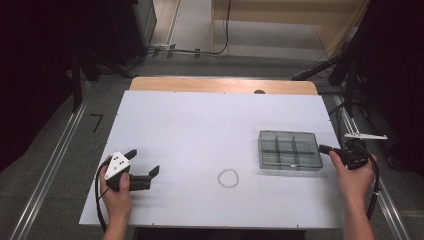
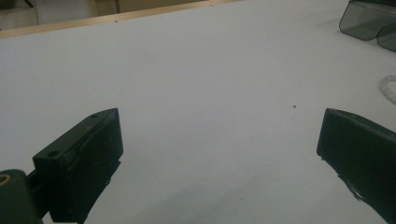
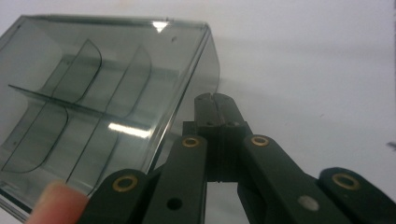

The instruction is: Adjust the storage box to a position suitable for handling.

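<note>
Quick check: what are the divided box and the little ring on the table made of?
Divided box: smoky see-through plastic by its look, glossy; the dividers show through its walls and glare sits on it. Ring: whitish and beaded; material unclear.

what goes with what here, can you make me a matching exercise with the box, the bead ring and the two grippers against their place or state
Things:
1. compartment box
2. bead bracelet
3. left gripper
4. right gripper

States or places:
A. jaws pressed together, tips at the box's right side
B. white ring lying on the table in front of the box
C. clear grey, divided into cells, on the right half of the table
D. jaws wide apart, nothing between them

Pairs: 1-C, 2-B, 3-D, 4-A
</note>
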Demonstrator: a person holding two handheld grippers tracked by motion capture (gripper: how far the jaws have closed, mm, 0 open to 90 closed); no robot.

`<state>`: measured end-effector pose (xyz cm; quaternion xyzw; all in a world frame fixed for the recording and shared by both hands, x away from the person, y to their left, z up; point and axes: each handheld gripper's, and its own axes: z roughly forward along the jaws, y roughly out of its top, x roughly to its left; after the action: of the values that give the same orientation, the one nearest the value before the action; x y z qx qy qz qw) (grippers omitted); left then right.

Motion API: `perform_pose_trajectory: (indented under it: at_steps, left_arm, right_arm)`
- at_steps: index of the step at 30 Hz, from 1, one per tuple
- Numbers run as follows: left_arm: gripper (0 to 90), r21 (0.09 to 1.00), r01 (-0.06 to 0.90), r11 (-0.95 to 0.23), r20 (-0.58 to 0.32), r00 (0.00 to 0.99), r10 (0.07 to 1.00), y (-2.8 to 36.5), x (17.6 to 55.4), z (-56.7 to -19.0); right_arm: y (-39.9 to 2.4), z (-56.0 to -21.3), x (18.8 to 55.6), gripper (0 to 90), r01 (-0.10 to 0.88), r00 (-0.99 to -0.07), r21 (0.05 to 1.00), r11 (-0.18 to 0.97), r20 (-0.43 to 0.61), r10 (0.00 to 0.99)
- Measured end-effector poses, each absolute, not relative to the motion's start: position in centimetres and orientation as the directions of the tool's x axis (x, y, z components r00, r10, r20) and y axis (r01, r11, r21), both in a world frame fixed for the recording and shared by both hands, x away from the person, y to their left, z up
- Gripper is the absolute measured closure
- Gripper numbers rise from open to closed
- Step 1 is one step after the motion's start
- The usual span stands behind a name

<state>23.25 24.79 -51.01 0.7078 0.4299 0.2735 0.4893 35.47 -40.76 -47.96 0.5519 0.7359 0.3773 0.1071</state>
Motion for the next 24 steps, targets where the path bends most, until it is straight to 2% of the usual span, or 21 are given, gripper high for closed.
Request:
perform_pose_trajectory:
  at_steps: [8, 24]
  left_arm:
    - [0.1, 0.927, 0.344, -0.15, -0.036, 0.48, 0.877, 24.8, 23.3, -51.0]
    - [0.1, 0.927, 0.346, -0.147, -0.04, 0.478, 0.877, 24.9, 23.3, -51.0]
  right_arm:
    - [-40.6, -48.5, 35.5, 88.1, 0.755, -0.391, 0.644, 0.12, 0.296, 0.871]
    - [-40.6, -49.0, 34.2, 88.3, 0.777, -0.381, 0.622, 0.095, 0.345, 0.858]
